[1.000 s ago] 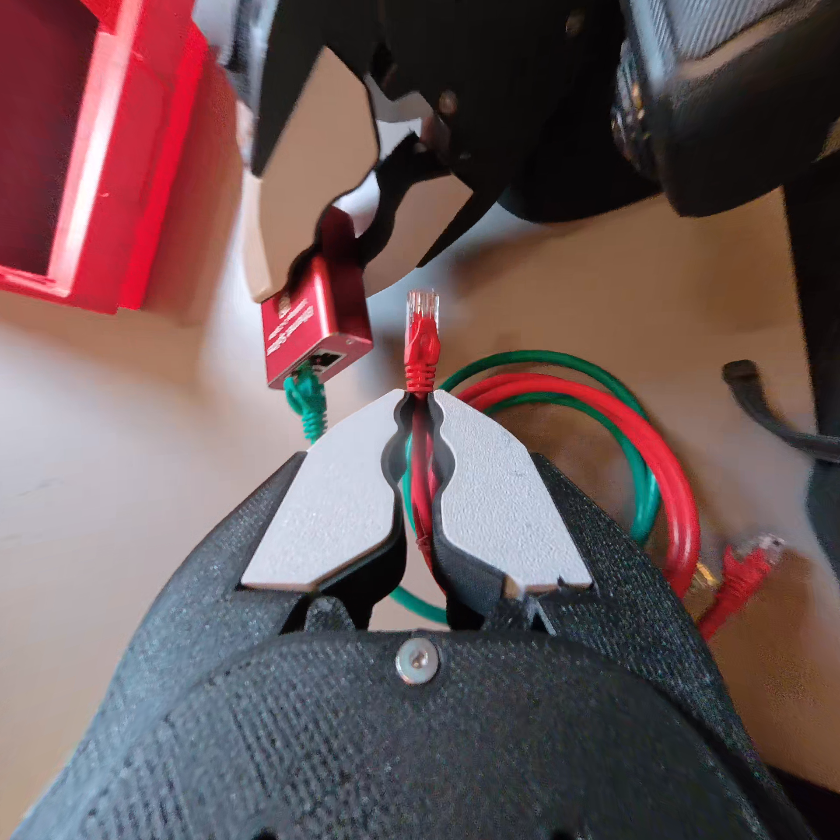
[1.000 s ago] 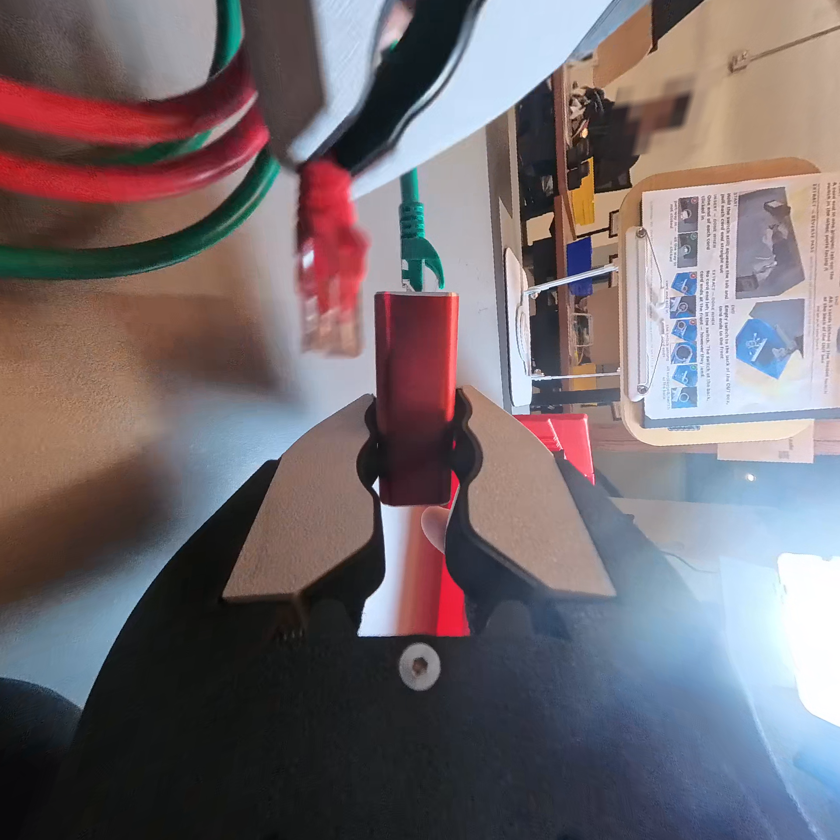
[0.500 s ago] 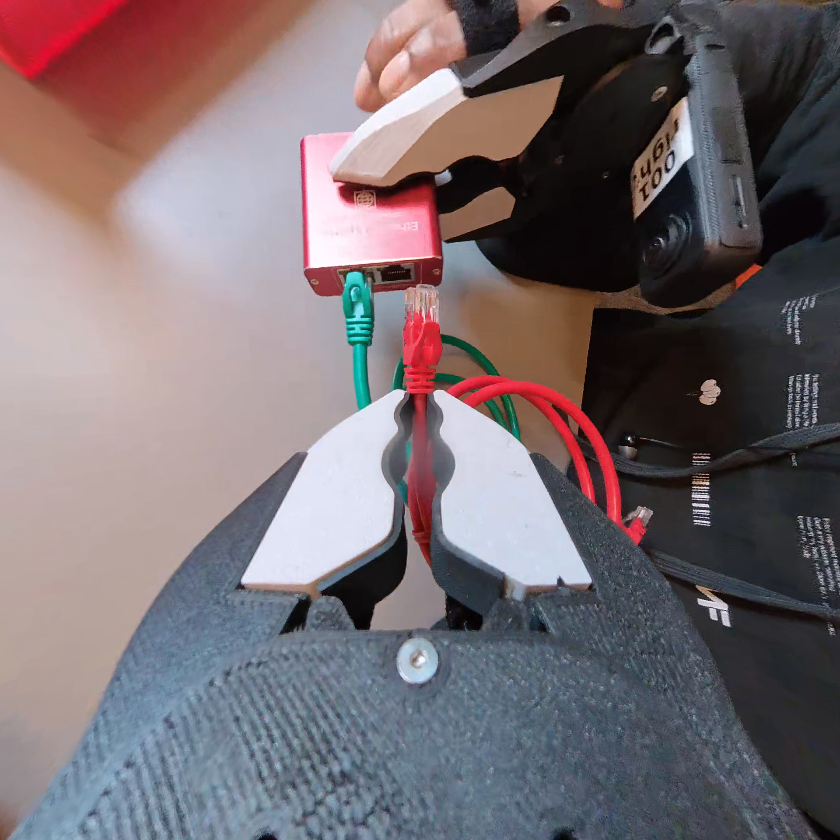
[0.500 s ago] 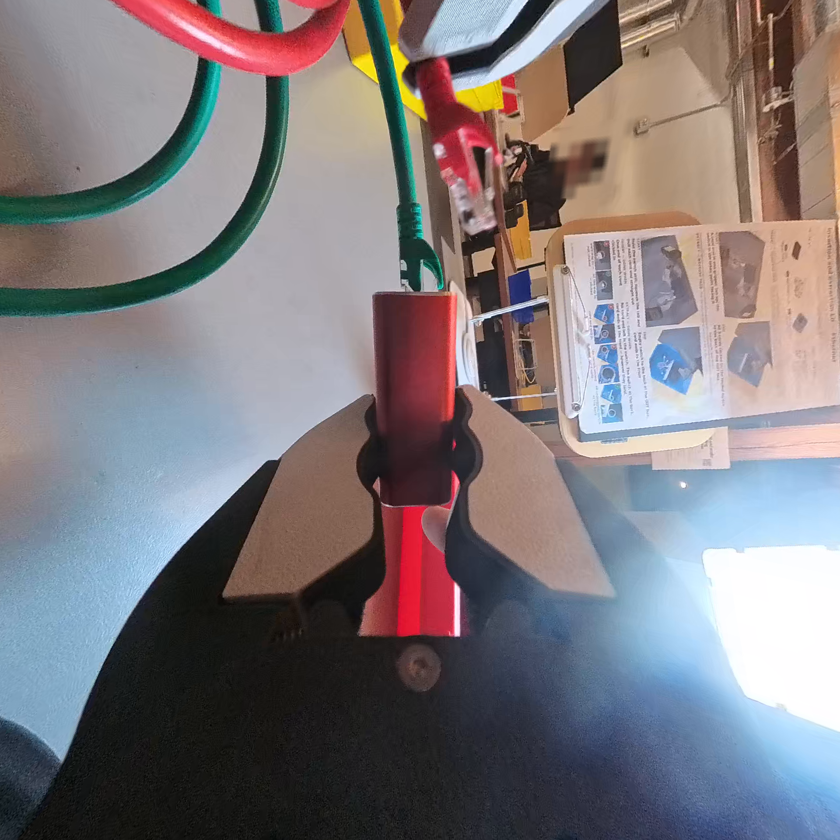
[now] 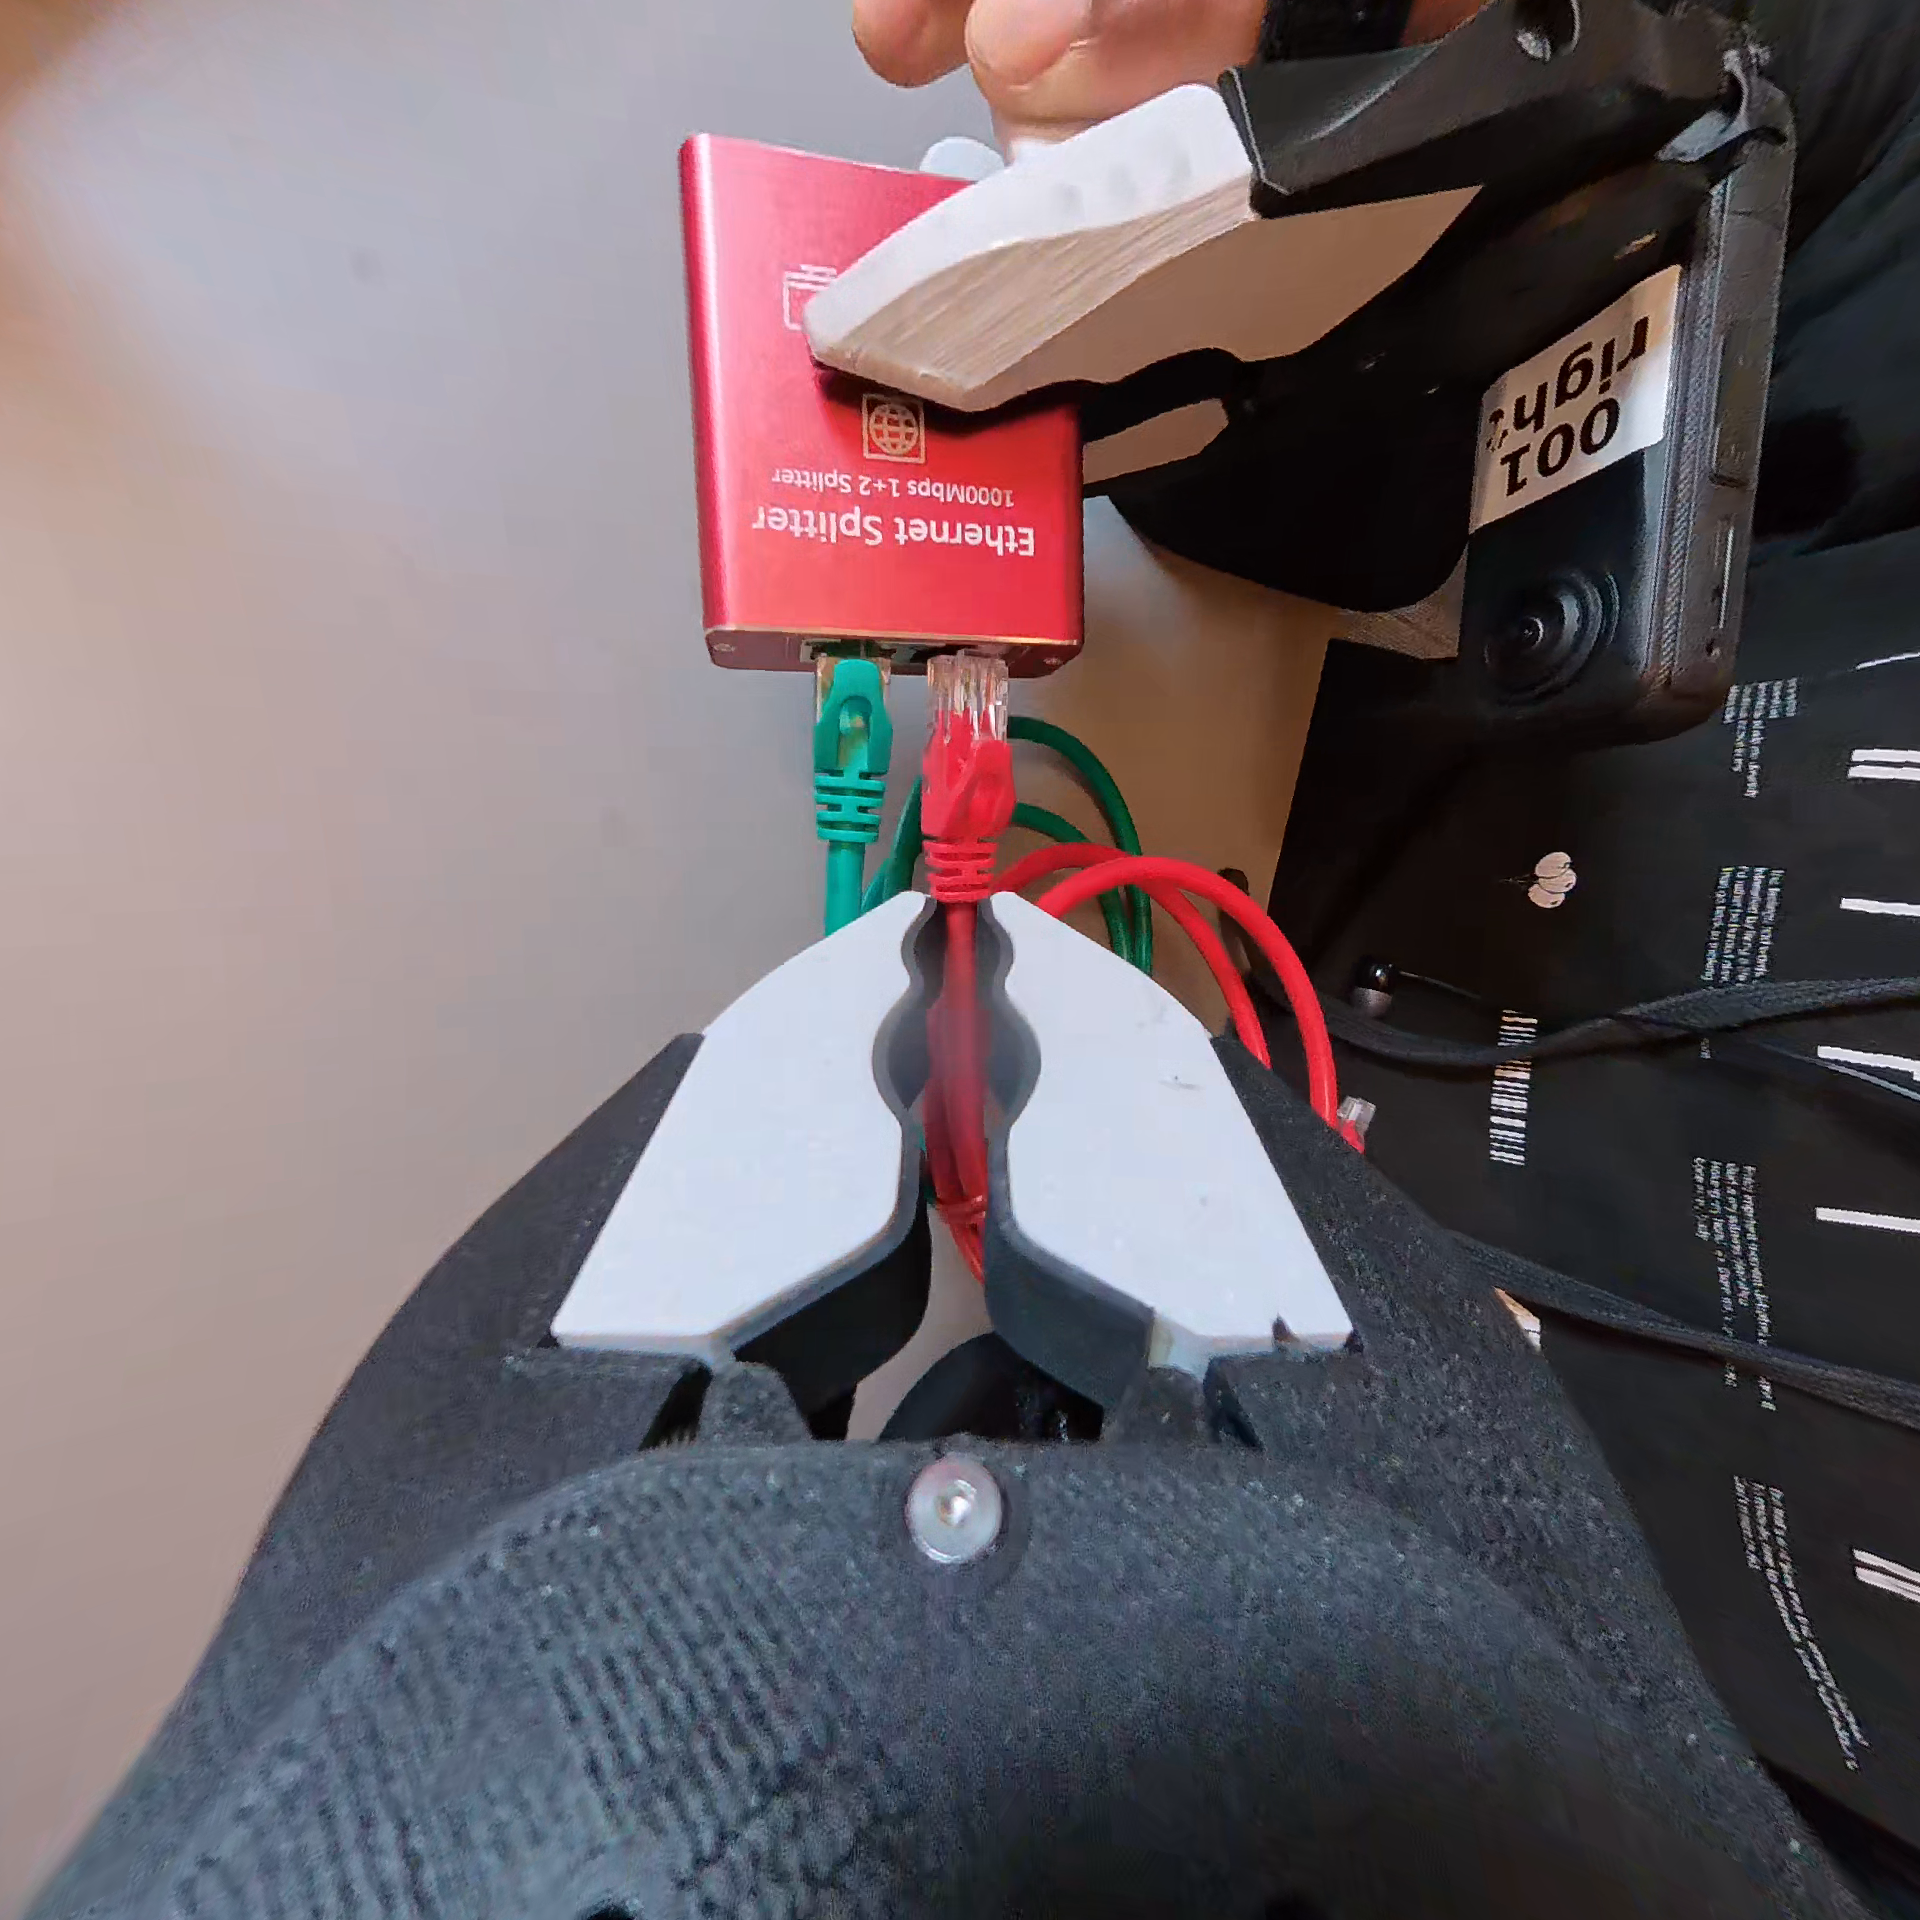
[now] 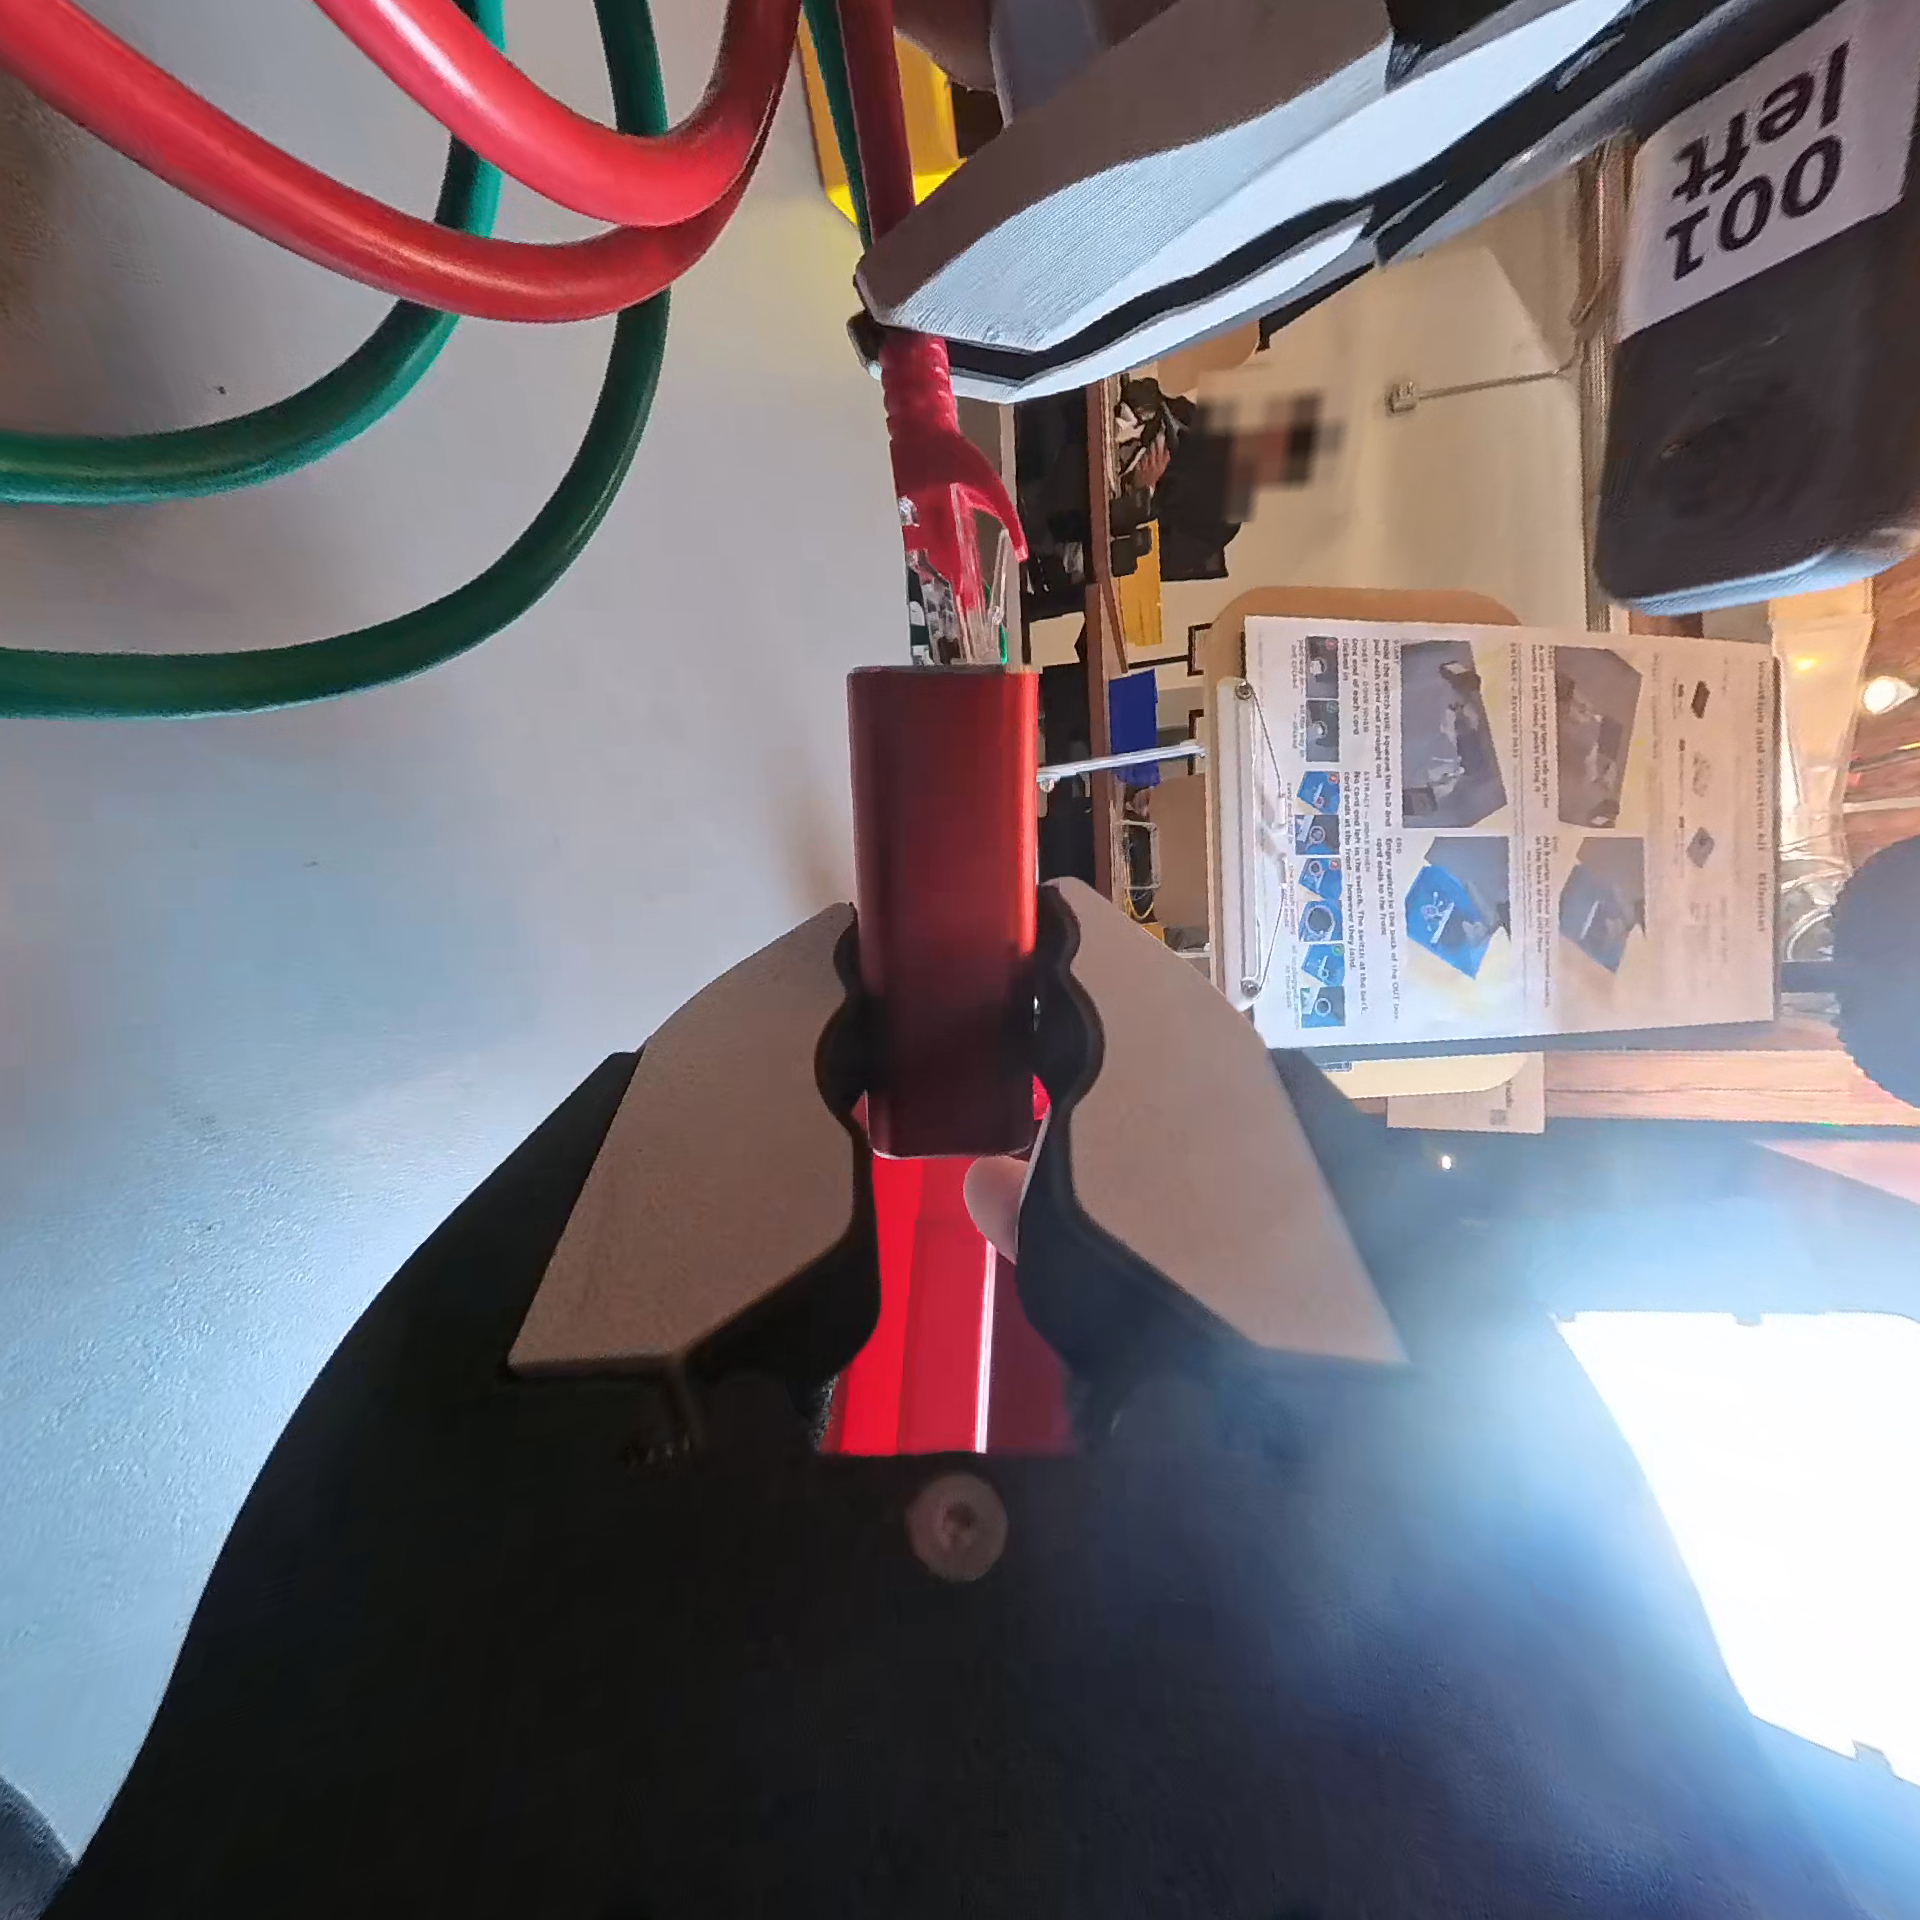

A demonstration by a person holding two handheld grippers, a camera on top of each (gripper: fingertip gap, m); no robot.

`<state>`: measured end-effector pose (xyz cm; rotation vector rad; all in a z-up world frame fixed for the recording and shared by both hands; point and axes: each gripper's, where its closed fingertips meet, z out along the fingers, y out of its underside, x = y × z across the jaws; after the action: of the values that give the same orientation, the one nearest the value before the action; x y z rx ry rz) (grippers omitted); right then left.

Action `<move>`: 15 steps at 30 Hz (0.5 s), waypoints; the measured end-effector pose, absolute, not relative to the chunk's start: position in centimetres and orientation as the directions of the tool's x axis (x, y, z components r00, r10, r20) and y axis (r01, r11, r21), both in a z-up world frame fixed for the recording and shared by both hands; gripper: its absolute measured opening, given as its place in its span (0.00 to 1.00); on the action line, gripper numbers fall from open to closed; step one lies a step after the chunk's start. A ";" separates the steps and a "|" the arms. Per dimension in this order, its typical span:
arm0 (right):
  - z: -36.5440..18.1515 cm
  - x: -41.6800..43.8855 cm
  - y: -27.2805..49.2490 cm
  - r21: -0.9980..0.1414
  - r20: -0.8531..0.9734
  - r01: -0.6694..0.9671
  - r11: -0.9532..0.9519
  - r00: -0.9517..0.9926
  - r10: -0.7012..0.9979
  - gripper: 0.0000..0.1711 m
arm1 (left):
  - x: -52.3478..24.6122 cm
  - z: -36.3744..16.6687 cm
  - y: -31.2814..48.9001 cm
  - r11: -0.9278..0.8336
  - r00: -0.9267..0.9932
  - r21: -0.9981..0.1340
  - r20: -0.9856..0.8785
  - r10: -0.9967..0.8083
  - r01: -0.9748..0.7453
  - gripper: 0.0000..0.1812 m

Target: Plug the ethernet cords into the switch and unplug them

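My right gripper (image 6: 943, 925) is shut on the red switch (image 6: 940, 883) and holds it in the air; the switch also shows in the left wrist view (image 5: 883, 447). The green cord's plug (image 5: 852, 764) sits in its left port. My left gripper (image 5: 961, 909) is shut on the red cord (image 5: 961, 1039) just behind its plug (image 5: 966, 769). The plug's clear tip touches the mouth of the right port. In the right wrist view the red plug (image 6: 951, 540) meets the switch's far end, with the left gripper (image 6: 1101, 270) above it.
Loops of green cord (image 6: 499, 582) and red cord (image 6: 436, 229) hang to the left over the pale table (image 6: 312, 935). The red cord's other plug (image 5: 1351, 1122) lies near a person's dark clothing (image 5: 1714, 1039). A clipboard with a printed sheet (image 6: 1507, 831) stands behind. My hands' fingertips stand some 8 cm from each other.
The switch has been turned so its ports face my left gripper. The red plug has moved forward from well short of the switch to the mouth of the right port.
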<state>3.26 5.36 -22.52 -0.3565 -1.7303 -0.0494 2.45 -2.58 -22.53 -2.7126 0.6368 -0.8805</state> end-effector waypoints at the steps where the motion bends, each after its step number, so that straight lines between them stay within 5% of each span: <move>1: -22.6 3.3 5.3 -0.158 0.968 0.260 0.953 -0.149 0.202 0.17 | 2.4 -22.7 -2.6 -0.888 0.728 -0.321 0.512 -0.455 -0.329 0.03; 15: -21.5 4.1 1.9 -0.108 0.975 0.044 0.993 -0.188 0.115 0.16 | 3.8 -21.3 -4.7 -0.898 0.535 -0.356 0.722 -0.439 -0.257 0.03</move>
<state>4.08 1.87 -21.53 -0.1181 -1.7602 0.0633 3.82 -4.72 -21.26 -2.5662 0.5906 -1.2949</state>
